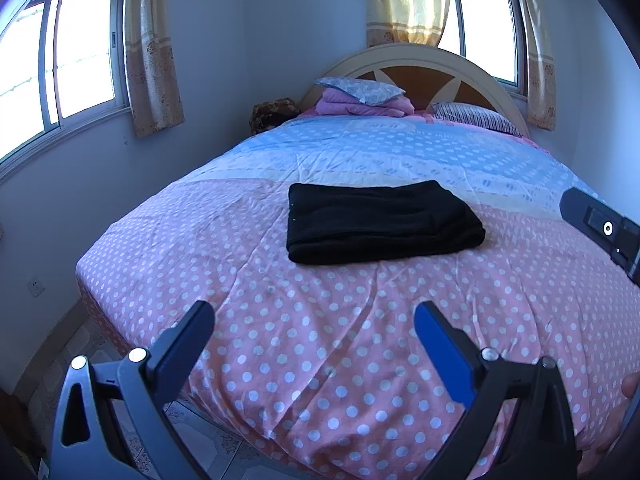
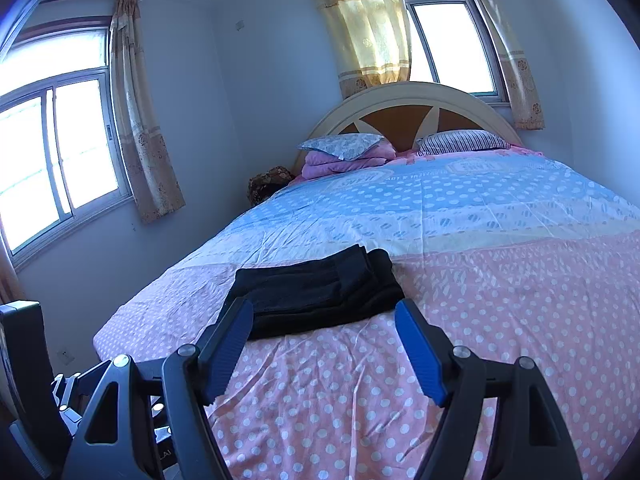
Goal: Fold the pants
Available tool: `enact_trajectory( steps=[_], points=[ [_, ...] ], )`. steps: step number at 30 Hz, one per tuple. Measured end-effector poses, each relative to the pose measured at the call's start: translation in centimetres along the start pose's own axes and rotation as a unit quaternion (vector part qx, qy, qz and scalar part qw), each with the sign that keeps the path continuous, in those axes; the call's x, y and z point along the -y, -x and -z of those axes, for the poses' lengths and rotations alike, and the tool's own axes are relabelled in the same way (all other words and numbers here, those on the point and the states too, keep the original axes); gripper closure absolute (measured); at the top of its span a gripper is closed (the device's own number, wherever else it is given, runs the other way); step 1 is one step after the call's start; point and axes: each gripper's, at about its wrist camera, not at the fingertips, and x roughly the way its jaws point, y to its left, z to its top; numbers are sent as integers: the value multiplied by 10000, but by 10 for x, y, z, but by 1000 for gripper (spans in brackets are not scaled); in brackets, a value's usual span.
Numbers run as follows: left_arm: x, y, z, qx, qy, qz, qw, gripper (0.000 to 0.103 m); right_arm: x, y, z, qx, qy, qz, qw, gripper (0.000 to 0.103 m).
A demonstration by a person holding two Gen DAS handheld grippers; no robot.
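Pants [image 2: 316,292] folded on bed [image 2: 500,320] | just beyond right claw [image 2: 324,320] — untouched

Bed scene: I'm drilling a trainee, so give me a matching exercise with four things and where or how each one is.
Things:
1. pants
2. striped pillow
3. floral pillow
4. left tool

States:
A. on the pink blanket
B. open, empty
C. folded, mid-bed
D. flat by the headboard

Pairs: 1-C, 2-D, 3-A, 4-B

folded black pants [image 1: 382,222] lie on the polka-dot bed [image 1: 320,360], fingers [image 1: 192,328] apart.
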Motion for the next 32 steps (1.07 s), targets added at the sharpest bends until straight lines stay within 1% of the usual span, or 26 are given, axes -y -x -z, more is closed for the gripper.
enact_trajectory(
  steps=[8, 13, 17, 19, 22, 27, 32],
  points=[
    [2, 0, -1, -10, 9, 3, 10000, 1, 6, 2, 0, -3, -87, -14, 10000, 28],
    [2, 4, -4, 95, -17, -38, 9999, 1, 6, 4, 0, 31, -112, 6, 9999, 28],
    [-2, 4, -10, 37, 76, -44, 10000, 1, 5, 6, 0, 78, -75, 22, 9999, 28],
    [-4, 4, -12, 54, 111, -108, 9999, 1, 5, 6, 0, 62, -68, 25, 10000, 28],
    [-3, 2, -13, 90, 25, -233, 9997, 1, 6, 4, 0, 35, -106, 34, 9999, 28],
    [-3, 1, -13, 52, 54, 59, 10000, 1, 9, 3, 0, 28, -135, 66, 9999, 28],
    [2, 5, -15, 162, -41, 27, 9999, 0, 8, 2, -1, 29, -142, 70, 9999, 28]
  ],
)
